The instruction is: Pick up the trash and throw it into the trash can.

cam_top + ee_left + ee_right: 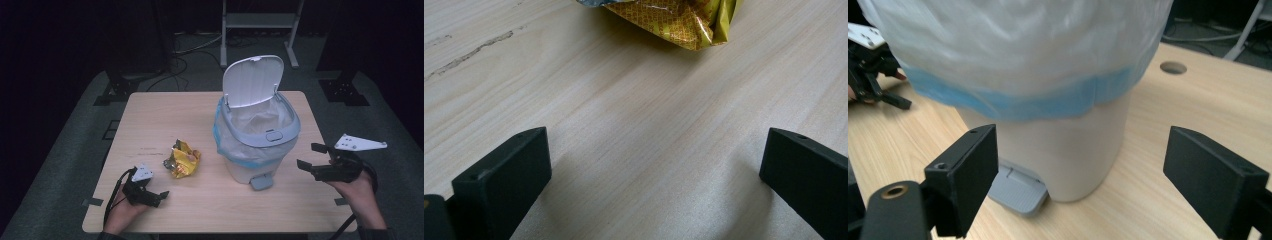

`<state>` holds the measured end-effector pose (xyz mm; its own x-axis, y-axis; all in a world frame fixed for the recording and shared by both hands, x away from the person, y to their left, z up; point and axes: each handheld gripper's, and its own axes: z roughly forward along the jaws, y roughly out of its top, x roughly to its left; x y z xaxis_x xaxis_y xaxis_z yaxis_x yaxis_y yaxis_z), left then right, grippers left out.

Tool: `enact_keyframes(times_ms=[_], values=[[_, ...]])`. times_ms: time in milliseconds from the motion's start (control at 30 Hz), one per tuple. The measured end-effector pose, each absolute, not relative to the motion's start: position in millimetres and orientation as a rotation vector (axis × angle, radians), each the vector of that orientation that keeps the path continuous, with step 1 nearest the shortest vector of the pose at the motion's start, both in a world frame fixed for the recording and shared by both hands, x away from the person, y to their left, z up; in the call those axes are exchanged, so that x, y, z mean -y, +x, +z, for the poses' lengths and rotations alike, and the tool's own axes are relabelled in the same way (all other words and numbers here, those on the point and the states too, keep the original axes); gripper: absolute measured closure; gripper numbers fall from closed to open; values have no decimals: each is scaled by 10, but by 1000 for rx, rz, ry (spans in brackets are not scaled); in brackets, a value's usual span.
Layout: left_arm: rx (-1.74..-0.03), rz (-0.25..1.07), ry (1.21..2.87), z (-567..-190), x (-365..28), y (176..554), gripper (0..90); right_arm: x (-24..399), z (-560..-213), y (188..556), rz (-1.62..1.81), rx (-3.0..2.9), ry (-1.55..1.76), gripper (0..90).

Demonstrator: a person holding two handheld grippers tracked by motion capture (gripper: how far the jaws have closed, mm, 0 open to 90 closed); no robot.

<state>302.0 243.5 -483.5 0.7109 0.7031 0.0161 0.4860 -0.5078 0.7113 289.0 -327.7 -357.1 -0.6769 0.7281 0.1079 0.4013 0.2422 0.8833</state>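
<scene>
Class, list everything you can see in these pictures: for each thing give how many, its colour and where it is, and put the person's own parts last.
table: one, light wood, centre of the high view, with a round hole near the bin in the right gripper view.
bin: one, white body with grey rim, right of the table's middle, lid up.
lid: one, white, standing open at the bin's far side.
bin bag: one, clear with a blue edge, lining the bin and folded over its rim.
pedal: one, grey, at the bin's near foot.
wrapper: one, yellow and silver, crumpled, on the table left of the bin.
metal frame: one, grey, on the floor beyond the table.
left hand-held gripper: one, black, near left edge, open.
right hand-held gripper: one, black, right of the bin, open.
</scene>
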Motion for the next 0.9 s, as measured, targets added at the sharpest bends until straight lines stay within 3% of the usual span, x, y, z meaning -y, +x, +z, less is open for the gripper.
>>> enact_keyframes(times_ms=[900], values=[[-900, 398, 2207, -4836, -2434, 3021, 0, 3331, -4296, 2880, 1249, -2183, 1122, 68]])
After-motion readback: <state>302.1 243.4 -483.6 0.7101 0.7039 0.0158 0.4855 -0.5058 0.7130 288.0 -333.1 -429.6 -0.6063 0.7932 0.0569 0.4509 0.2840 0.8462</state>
